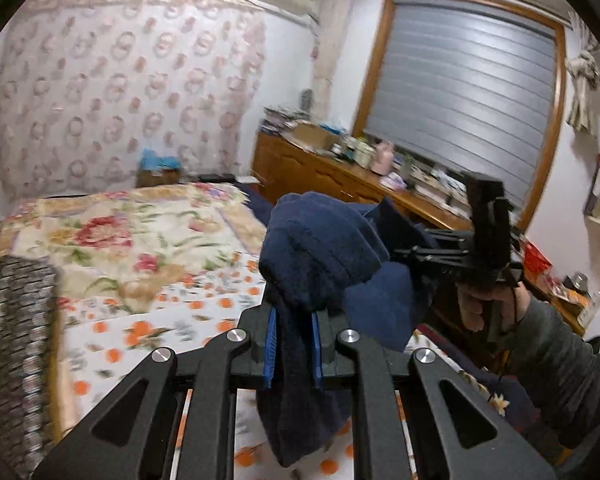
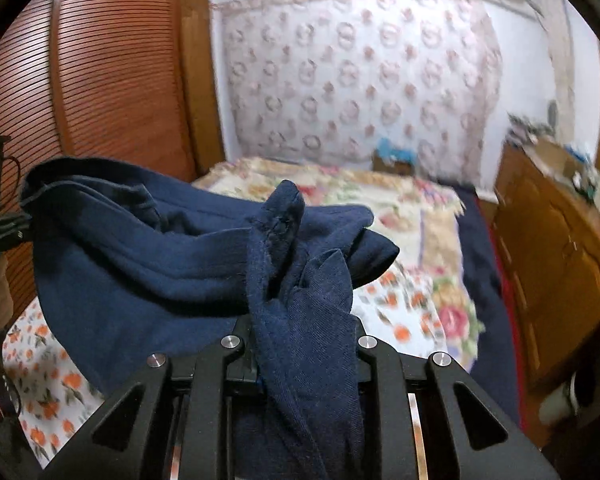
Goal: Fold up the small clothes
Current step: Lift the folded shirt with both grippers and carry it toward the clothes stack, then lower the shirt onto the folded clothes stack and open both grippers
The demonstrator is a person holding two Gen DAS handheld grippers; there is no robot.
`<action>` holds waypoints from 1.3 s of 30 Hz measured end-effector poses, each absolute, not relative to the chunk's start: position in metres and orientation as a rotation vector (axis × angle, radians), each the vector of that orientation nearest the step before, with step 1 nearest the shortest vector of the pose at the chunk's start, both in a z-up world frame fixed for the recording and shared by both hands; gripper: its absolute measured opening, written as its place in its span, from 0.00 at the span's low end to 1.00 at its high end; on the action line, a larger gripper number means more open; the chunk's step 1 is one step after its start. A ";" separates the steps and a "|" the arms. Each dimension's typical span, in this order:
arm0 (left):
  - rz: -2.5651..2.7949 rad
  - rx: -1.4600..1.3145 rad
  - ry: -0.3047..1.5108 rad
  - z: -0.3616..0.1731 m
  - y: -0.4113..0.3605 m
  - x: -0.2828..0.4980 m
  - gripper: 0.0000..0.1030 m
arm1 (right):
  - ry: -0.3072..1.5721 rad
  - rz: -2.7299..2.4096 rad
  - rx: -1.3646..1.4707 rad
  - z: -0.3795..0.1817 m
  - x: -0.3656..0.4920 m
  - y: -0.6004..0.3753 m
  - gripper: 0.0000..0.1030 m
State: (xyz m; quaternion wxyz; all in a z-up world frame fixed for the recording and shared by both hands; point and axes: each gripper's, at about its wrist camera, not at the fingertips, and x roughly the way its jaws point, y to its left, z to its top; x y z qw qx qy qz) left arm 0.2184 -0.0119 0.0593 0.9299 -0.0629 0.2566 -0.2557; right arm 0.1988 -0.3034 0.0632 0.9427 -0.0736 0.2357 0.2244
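Note:
A dark navy garment (image 1: 320,248) hangs in the air above the bed, stretched between both grippers. My left gripper (image 1: 294,332) is shut on a bunched fold of it, its blue pads (image 1: 271,344) pressing the cloth from both sides. The right gripper (image 1: 416,254) is held up to the right by a hand in a grey sleeve (image 1: 556,356), its tips buried in the cloth. In the right wrist view the garment (image 2: 160,248) spreads away to the left. My right gripper (image 2: 300,344) is shut on a twisted fold that drapes down over its fingers and hides them.
Below lies a bed with a floral bedspread (image 1: 140,240) and an orange-print sheet (image 2: 52,392). A cluttered wooden dresser (image 1: 340,168) runs along the right under a window blind (image 1: 468,92). A louvered wardrobe door (image 2: 80,80) stands left. Grey patterned fabric (image 1: 12,320) lies at the left edge.

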 end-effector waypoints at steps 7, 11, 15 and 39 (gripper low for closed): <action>-0.332 -0.188 0.473 0.056 0.080 0.182 0.14 | 0.401 0.597 -0.263 0.091 0.207 -0.202 0.22; -0.228 -0.241 0.425 0.051 0.131 0.163 0.14 | 0.362 0.685 -0.334 0.100 0.240 -0.136 0.22; -0.124 -0.297 0.401 0.035 0.178 0.148 0.14 | 0.335 0.759 -0.405 0.108 0.273 -0.068 0.22; 0.166 -0.328 0.531 -0.042 0.245 0.124 0.73 | 0.392 0.792 -0.337 0.057 0.440 0.093 0.61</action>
